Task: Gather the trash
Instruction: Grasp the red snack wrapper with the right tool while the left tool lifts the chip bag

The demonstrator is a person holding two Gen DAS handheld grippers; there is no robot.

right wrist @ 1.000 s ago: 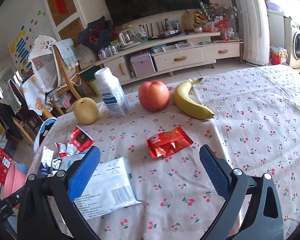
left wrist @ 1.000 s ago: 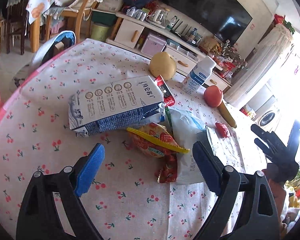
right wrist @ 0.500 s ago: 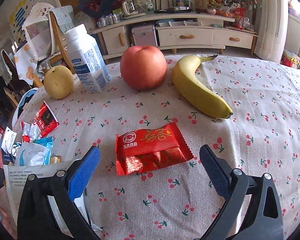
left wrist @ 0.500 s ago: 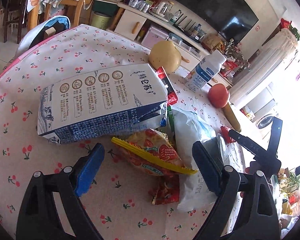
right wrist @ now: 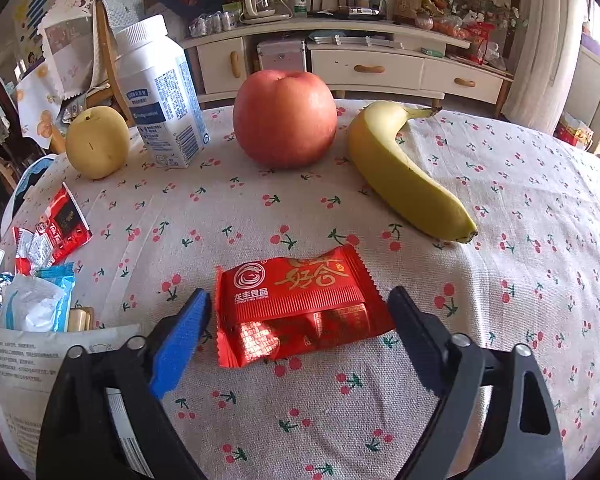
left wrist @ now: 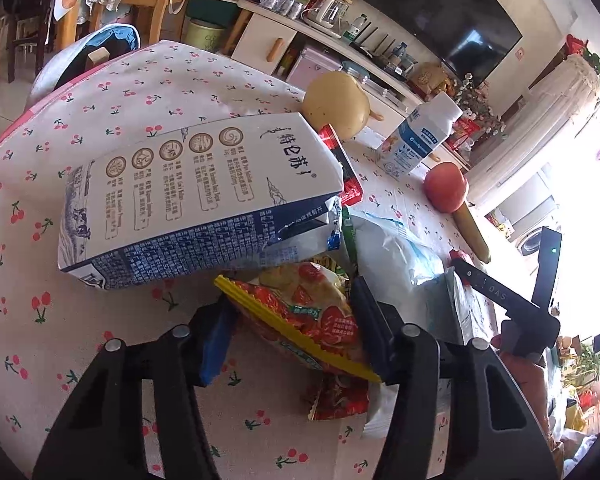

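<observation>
In the left wrist view my left gripper (left wrist: pixel 296 328) has its jaws partly closed around a red and yellow snack bag (left wrist: pixel 304 312), one finger on each side. A crushed white and blue milk carton (left wrist: pixel 196 204) lies just behind it, with a pale blue wrapper (left wrist: pixel 396 248) to the right. In the right wrist view my right gripper (right wrist: pixel 300 320) is open, its fingers either side of a red snack wrapper (right wrist: pixel 300 300) lying flat on the cherry-print tablecloth (right wrist: pixel 520 240). More wrappers (right wrist: pixel 48 232) lie at the left.
A yellow pear (right wrist: pixel 98 142), a white milk bottle (right wrist: pixel 160 92), a red apple (right wrist: pixel 286 118) and a banana (right wrist: pixel 404 176) stand behind the red wrapper. A printed paper sheet (right wrist: pixel 24 364) lies at the left. A TV cabinet (right wrist: pixel 364 64) and chairs are beyond the table.
Both grippers have moved forward and down onto the table. The left jaws have narrowed around the snack bag. The right jaws now flank the red wrapper and have narrowed.
</observation>
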